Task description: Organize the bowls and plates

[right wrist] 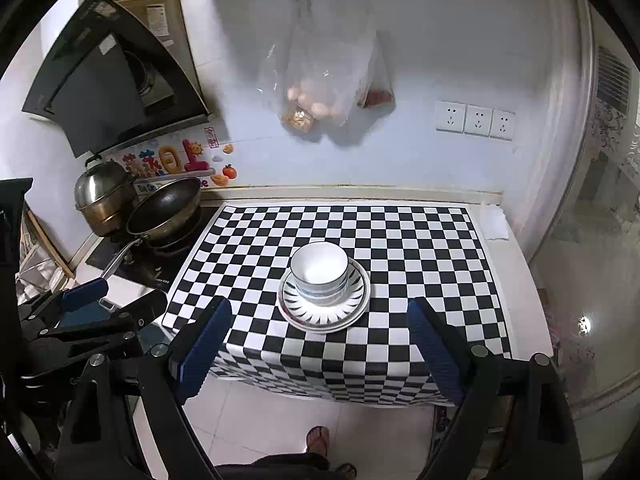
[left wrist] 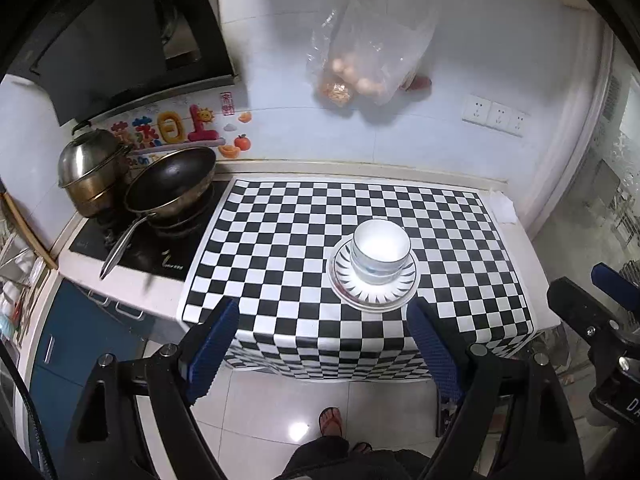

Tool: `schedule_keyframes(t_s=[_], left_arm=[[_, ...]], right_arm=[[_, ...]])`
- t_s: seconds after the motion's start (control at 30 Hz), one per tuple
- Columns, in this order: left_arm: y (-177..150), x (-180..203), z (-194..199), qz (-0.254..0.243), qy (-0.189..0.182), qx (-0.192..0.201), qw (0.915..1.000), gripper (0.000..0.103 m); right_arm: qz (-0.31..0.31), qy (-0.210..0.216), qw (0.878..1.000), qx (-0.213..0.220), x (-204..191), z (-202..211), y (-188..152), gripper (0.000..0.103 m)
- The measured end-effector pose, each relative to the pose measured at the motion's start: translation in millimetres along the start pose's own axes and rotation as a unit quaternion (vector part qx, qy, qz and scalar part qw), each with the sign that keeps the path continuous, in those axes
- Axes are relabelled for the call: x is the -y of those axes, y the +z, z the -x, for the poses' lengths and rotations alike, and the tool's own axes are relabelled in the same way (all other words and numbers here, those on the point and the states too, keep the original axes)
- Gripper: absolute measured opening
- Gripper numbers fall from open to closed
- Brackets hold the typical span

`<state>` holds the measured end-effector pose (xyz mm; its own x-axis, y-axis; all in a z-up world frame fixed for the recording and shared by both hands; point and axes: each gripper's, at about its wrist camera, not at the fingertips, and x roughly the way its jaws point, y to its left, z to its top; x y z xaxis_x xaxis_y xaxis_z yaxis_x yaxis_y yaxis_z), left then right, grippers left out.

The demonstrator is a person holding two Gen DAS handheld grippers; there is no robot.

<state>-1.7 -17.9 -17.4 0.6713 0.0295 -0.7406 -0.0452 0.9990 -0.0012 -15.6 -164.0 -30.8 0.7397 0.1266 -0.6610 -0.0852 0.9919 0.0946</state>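
Note:
White bowls [left wrist: 381, 250] sit nested in a stack on stacked white plates with black ray patterns [left wrist: 372, 294], on the checkered mat [left wrist: 280, 240]. The same bowls [right wrist: 319, 270] and plates [right wrist: 324, 312] show in the right wrist view. My left gripper [left wrist: 324, 318] is open and empty, held back over the counter's front edge, short of the stack. My right gripper [right wrist: 320, 318] is open and empty, also back from the stack. The right gripper also shows at the right edge of the left wrist view [left wrist: 600, 320]; the left gripper shows at the left of the right wrist view [right wrist: 100, 304].
A wok [left wrist: 172, 184] and a steel pot [left wrist: 90, 172] stand on the stove at the left. A plastic bag of eggs [left wrist: 368, 60] hangs on the back wall. Wall sockets [left wrist: 494, 114] are at the right. A person's sandalled foot [left wrist: 330, 420] is on the floor below.

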Motion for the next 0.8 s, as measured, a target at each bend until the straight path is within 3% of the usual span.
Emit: schedule_keyframes(t_s=[0.33, 0.8], left_arm=[[-27.8, -2.5, 41.5, 0.003, 0.01, 0.023, 0.9997, 0.086], [-33.8, -10.5, 52.0, 0.018, 0.014, 0.037, 0.999, 0.086]], right_arm=[[0.005, -0.012, 1.0, 0.025, -5.5, 49.4, -25.5, 0.092], [0.011, -0.017, 0.999, 0.033, -5.8, 60.9, -26.0, 0.093]])
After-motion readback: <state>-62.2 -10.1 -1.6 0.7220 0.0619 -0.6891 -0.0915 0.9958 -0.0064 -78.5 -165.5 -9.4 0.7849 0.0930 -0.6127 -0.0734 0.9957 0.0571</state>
